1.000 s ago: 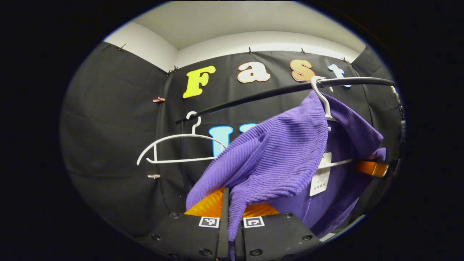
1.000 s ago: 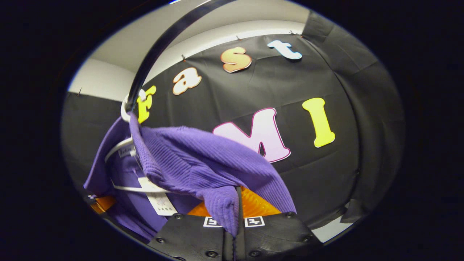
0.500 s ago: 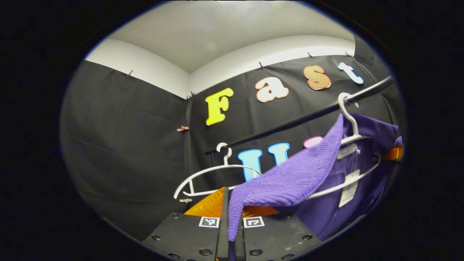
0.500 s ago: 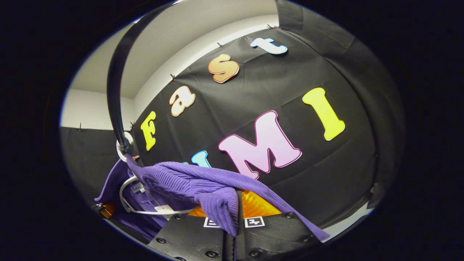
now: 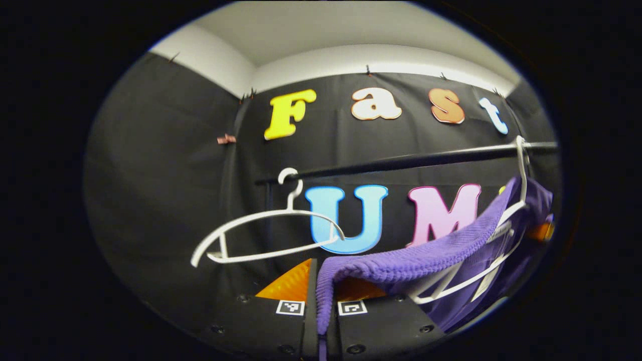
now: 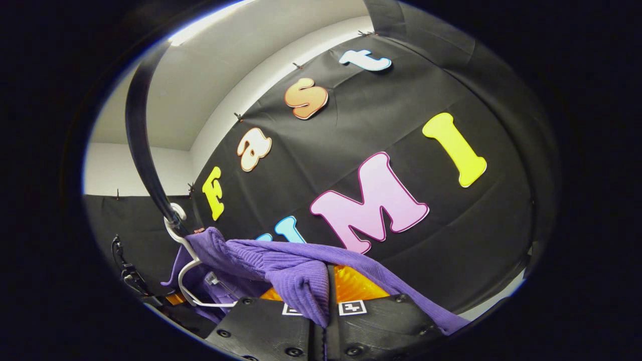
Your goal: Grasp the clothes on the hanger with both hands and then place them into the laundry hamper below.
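While the left gripper (image 5: 321,306) looks up at the booth's black cloth wall (image 5: 165,165), its two fingers are pressed together on a fold of the purple ribbed sweater (image 5: 401,260), which runs taut from the pinch up and rightward to a white hanger (image 5: 471,281). That hanger hooks over the black rail (image 5: 401,161) near its right end, and part of the sweater is draped around its frame. A second, bare white hanger (image 5: 261,235) hangs at the rail's left end, well apart from the garment. Above the cloth show a white wall band and ceiling (image 5: 326,30).

In the right gripper view, the right gripper (image 6: 328,311) likewise clamps a bunched fold of the sweater (image 6: 296,271), both fingers closed on it. The knit stretches left toward the white hanger's hook (image 6: 175,225) on the rail (image 6: 138,135); the orange of the other gripper (image 6: 175,299) shows low beneath the hanger.

The likely trouble is a snag: with the collar area seemingly caught on the hanger, an uneven pull could drag the hanger off the rail or stretch the knit. A thin pinch might also slip. The hamper lies somewhere below, outside both views.
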`<state>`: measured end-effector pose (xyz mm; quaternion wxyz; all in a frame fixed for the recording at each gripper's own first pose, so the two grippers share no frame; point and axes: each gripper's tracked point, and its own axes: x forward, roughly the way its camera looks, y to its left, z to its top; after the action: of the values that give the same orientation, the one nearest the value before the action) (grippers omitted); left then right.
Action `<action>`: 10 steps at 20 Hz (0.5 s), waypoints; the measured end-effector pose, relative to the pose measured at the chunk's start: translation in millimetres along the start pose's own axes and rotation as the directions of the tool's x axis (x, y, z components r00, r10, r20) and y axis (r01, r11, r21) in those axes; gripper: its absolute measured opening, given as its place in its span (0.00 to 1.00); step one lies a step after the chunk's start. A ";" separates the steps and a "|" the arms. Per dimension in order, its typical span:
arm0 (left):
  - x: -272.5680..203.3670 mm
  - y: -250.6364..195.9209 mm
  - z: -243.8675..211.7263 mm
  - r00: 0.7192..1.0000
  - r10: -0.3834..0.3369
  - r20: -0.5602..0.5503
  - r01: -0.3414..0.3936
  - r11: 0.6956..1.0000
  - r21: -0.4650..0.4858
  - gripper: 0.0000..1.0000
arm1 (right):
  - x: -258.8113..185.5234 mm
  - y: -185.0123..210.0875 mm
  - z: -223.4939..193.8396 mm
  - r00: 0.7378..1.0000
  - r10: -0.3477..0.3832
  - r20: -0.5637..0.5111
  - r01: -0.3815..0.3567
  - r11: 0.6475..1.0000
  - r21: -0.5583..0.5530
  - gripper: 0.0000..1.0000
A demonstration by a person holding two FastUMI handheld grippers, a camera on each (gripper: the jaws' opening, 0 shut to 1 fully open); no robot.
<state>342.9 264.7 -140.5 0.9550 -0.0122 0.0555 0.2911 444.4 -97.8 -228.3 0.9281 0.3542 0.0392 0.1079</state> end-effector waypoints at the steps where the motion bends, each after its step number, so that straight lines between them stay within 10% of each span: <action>1: 5.5 0.7 -11.5 0.999 -0.019 -0.037 0.017 0.999 -0.034 0.10 | 1.6 1.8 -1.9 1.000 0.011 -0.004 -0.011 1.000 0.011 0.10; 10: 22.1 -6.1 -27.9 0.996 -0.038 -0.083 0.040 0.999 0.022 0.10 | 43.4 5.9 10.0 0.967 0.253 -0.011 -0.238 0.925 0.295 0.10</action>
<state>361.8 270.4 -170.8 0.9574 -0.0140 0.0983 0.2712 487.1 -90.1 -216.8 0.8438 0.4861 0.0325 0.2249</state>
